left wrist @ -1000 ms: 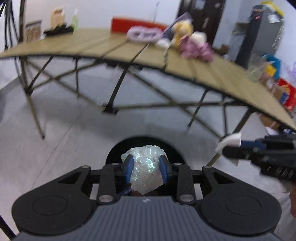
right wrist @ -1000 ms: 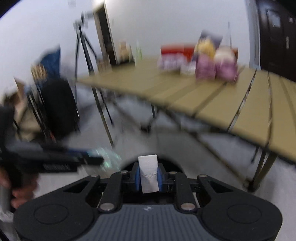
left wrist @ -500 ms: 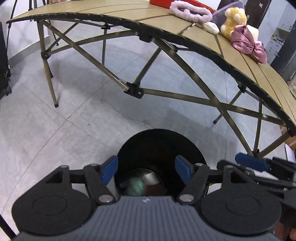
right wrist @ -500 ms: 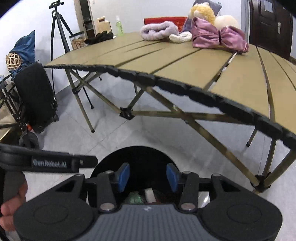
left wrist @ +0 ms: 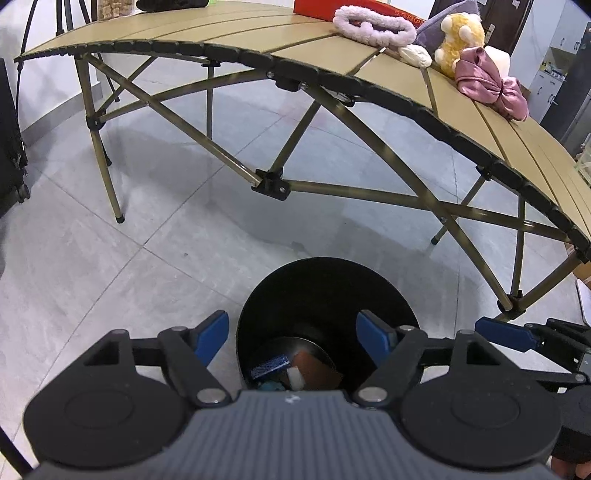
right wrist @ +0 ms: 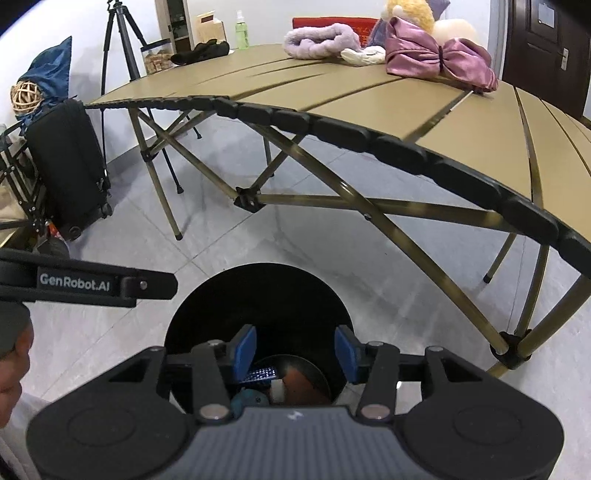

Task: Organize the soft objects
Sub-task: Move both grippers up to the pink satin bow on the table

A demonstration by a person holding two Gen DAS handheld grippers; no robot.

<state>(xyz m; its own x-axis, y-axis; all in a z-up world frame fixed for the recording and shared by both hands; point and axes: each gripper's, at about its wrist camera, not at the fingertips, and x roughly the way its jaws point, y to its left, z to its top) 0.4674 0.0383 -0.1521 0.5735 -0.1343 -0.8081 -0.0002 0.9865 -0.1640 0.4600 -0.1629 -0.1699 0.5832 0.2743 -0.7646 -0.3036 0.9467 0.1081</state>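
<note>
Both claws are hanging over a black round bin [left wrist: 325, 295] standing on the grey tiled floor [left wrist: 110, 258], just in front of the folding table [left wrist: 221, 29]. Left claw [left wrist: 291, 334] is pointing down into the bin mouth, jaws wide apart and opening further, nothing between the blue pads [left wrist: 212, 334]. Right claw [right wrist: 293, 349] is doing the same from the other side, jaws parted less widely and also opening, nothing between them either. In the left wrist view the right claw's blue fingertip is showing at the right edge; in the right wrist view the left claw's black arm with white lettering is crossing in from the left, with part of the person's hand [right wrist: 11, 369] behind it. Bottom of the bin is holding a few things: a blue dotted piece [right wrist: 260, 374], something reddish-brown [right wrist: 303, 384], a small white piece [left wrist: 295, 376] and a teal bit [right wrist: 249, 400]; can't tell exactly what each is. Soft objects are sitting on the far part of the table: a fluffy lilac band [right wrist: 321, 40], a white soft lump [right wrist: 364, 55] beside it, a pink satin bow [right wrist: 436, 59], and a yellow plush toy [left wrist: 460, 37] behind the bow. A black suitcase [right wrist: 70, 166] and a tripod [right wrist: 122, 44] are standing off to the left of the table.
</note>
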